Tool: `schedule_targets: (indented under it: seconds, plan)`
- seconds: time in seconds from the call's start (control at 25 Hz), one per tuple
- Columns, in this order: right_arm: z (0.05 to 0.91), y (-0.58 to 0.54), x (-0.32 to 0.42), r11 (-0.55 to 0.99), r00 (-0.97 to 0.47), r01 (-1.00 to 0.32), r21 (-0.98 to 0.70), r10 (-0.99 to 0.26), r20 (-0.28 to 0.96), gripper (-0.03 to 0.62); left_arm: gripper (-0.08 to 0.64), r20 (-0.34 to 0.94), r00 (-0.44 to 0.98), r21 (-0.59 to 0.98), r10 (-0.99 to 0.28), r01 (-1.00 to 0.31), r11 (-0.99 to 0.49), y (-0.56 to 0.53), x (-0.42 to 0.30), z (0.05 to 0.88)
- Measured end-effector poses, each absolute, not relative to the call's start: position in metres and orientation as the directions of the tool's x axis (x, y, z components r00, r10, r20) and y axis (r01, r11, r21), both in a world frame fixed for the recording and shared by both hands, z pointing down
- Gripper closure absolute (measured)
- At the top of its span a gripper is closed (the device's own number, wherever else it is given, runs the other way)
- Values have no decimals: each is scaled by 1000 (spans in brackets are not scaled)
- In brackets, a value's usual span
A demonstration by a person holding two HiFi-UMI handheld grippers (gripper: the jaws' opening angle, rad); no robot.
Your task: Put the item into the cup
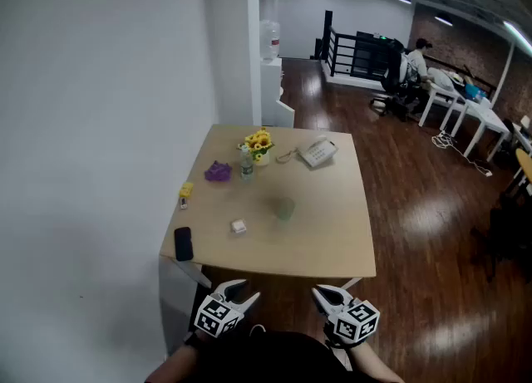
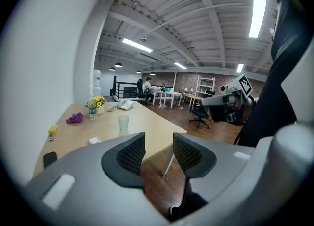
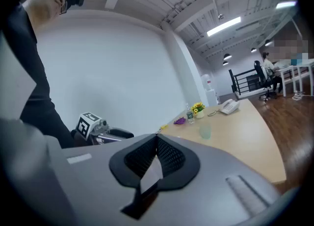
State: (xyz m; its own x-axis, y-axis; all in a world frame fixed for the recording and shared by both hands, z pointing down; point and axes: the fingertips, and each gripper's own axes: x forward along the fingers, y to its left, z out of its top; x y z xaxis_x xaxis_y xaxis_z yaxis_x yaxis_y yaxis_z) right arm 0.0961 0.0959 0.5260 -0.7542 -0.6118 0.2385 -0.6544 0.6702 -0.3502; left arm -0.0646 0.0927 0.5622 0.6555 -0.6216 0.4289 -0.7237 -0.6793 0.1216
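Observation:
A pale green see-through cup [image 1: 285,207] stands upright near the middle of the tan table [image 1: 332,240]; it also shows in the left gripper view [image 2: 123,122] and the right gripper view [image 3: 205,131]. A small white item [image 1: 238,226] lies on the table left of the cup. Both grippers hang below the table's near edge, off the tabletop. My left gripper [image 1: 241,294] is open, with a clear gap between its ribbed pads [image 2: 132,154] and nothing in it. My right gripper [image 1: 328,297] is shut, its pads [image 3: 169,154] meeting at the tips with nothing between them.
On the table's left side lie a black phone [image 1: 183,243], a yellow object [image 1: 186,192] and a purple object [image 1: 218,171]. At the back stand yellow flowers [image 1: 258,144], a small bottle [image 1: 247,165] and a white desk telephone [image 1: 317,151]. A white wall [image 1: 100,124] runs along the left.

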Motion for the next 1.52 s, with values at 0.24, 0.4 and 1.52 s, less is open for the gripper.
schedule_targets:
  seconds: [0.24,0.4,1.52]
  plan:
    - [526,92,108,680,-759,-649,-343,-608,233,584,388,426,639,99,-640,-736,-669,83,-61,561]
    - [529,90,113,680,-764,-643,-353,-601,233,584,388,433,623,88,-652,-749,-657,80,-59,566]
    - [535,-117,42,697,-767,-640,-323,-557,319,583,391,708,438,52,-554,-815,-578,-222,-185,700]
